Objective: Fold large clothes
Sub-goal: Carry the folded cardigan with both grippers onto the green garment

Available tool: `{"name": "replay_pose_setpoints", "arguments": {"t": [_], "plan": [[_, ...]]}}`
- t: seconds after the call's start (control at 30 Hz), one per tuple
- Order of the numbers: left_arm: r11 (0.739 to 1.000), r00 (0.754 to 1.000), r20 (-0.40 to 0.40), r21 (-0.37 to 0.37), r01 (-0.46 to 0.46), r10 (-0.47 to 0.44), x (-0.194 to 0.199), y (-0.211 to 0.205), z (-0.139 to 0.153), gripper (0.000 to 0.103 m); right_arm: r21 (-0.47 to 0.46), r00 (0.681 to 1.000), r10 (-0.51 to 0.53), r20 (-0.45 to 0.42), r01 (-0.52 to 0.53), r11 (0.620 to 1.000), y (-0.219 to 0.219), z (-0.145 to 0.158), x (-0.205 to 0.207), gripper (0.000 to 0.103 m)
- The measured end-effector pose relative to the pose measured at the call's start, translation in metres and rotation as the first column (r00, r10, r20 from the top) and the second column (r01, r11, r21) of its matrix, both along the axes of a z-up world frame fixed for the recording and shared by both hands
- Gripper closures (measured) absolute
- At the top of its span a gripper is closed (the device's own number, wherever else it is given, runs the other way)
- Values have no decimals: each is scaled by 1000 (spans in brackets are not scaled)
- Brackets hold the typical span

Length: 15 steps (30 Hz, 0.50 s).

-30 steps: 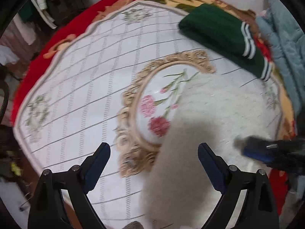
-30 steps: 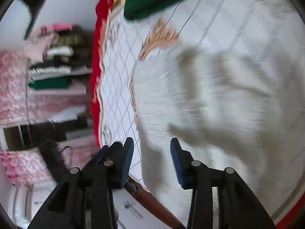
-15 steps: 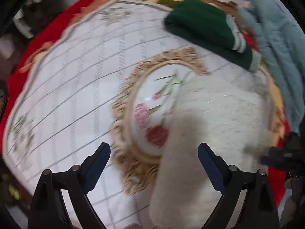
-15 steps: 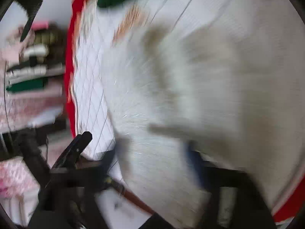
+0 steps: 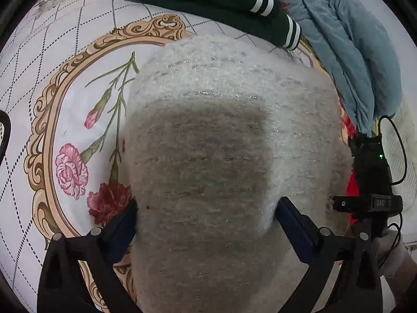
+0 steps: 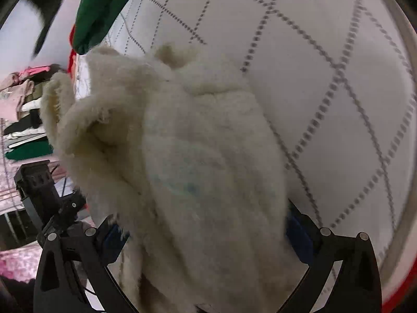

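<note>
A fluffy cream-white sweater (image 5: 221, 135) lies folded on the patterned bedspread (image 5: 65, 83). My left gripper (image 5: 206, 219) is wide open with the sweater's near end between its fingers. In the right wrist view the same sweater (image 6: 182, 156) is bunched and raised between the wide-open fingers of my right gripper (image 6: 206, 229). The right gripper's body shows at the right edge of the left wrist view (image 5: 370, 182); the left gripper's body shows at the left of the right wrist view (image 6: 41, 195).
A folded dark green garment with white stripes (image 5: 208, 2) lies at the far side of the bed, also in the right wrist view (image 6: 99, 7). A light blue garment (image 5: 351, 52) is heaped at the right. Stacked folded clothes (image 6: 23, 120) sit on shelves beyond the bed.
Both grippers have moved in onto the white sweater, which now fills the space between their fingers. The right gripper's fingers have opened wider and the sweater's edge is bunched up.
</note>
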<state>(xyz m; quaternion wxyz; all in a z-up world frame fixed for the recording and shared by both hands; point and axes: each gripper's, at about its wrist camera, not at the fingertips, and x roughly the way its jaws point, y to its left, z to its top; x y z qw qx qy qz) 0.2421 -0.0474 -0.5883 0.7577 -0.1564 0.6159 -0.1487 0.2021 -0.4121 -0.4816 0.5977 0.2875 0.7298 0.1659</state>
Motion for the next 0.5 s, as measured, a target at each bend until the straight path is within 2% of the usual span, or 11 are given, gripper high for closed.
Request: {"name": "replay_pose_setpoints", "arguments": {"t": [0.07, 0.13, 0.2, 0.3, 0.5], "plan": [[1000, 1000, 10, -5, -7, 7, 0, 0, 5, 2, 42, 1000, 5, 3, -5, 999, 0, 3, 2, 0], [1000, 999, 37, 14, -11, 10, 1, -4, 14, 2, 77, 1000, 20, 9, -21, 997, 11, 5, 1, 11], [999, 998, 56, 46, -9, 6, 4, -5, 20, 3, 115, 1000, -3, -8, 4, 993, 14, 8, 0, 32], [997, 996, 84, 72, -21, 15, 12, -6, 36, 3, 163, 1000, -23, 1, 23, 986, 21, 23, 2, 46], [996, 989, 147, 86, -14, 1, 32, -6, 76, 4, 204, 997, -57, 45, 46, 978, 30, 65, 15, 50]]}}
